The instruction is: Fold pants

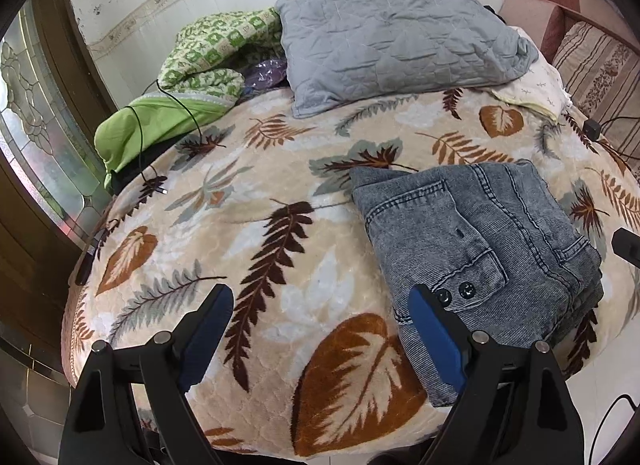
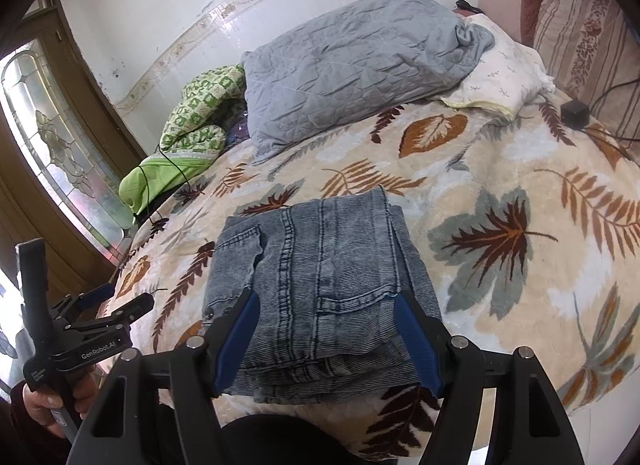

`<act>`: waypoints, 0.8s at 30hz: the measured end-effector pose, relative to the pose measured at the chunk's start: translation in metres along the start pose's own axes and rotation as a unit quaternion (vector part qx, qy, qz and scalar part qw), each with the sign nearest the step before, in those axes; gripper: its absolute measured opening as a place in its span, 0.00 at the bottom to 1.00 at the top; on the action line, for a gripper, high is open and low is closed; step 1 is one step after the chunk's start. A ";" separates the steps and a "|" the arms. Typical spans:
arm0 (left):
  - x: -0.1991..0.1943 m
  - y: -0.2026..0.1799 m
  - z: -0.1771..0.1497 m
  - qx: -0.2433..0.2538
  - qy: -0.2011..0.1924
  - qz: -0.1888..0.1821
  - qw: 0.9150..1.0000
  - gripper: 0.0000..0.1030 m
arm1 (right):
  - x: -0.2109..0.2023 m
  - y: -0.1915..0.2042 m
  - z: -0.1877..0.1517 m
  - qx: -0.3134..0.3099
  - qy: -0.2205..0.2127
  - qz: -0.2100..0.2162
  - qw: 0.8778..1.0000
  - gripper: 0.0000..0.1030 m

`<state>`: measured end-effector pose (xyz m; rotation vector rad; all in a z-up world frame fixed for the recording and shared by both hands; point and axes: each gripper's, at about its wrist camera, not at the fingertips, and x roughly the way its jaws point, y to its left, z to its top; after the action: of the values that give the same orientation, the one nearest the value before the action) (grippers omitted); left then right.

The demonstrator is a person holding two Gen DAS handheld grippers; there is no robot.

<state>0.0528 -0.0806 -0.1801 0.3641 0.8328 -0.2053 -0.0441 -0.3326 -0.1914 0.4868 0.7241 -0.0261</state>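
Observation:
Grey-blue denim pants (image 1: 476, 249) lie folded into a compact stack on the leaf-patterned blanket (image 1: 248, 249); they also show in the right wrist view (image 2: 316, 289). My left gripper (image 1: 320, 305) is open and empty, held above the blanket just left of the pants, its right finger (image 1: 434, 341) over their near corner. My right gripper (image 2: 326, 305) is open, its fingers either side of the near end of the stack, above it. The left gripper also shows at the left of the right wrist view (image 2: 116, 301).
A grey quilted pillow (image 1: 400, 45) and a white pillow (image 2: 500, 77) lie at the head of the bed. Green bedding (image 1: 172, 105) with a black cable (image 1: 160, 169) sits at the far left. A black charger (image 2: 574, 113) lies at right. A glass door (image 2: 60, 153) stands left.

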 end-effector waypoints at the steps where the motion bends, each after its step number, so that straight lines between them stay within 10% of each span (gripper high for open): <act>1: 0.002 -0.001 0.000 0.000 0.003 0.000 1.000 0.87 | 0.001 -0.003 0.000 0.002 0.001 -0.001 1.000 0.71; 13: 0.031 -0.014 0.004 0.002 0.040 -0.026 0.999 0.87 | 0.018 -0.027 0.004 0.021 0.017 -0.012 1.000 0.71; 24: 0.066 -0.021 0.007 -0.021 0.090 -0.137 0.986 0.87 | 0.046 -0.057 0.015 0.042 0.035 -0.013 0.998 0.71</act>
<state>0.0945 -0.1046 -0.2307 0.2298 1.0636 -0.4145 -0.0110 -0.3835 -0.2351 0.5620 0.8009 -0.0638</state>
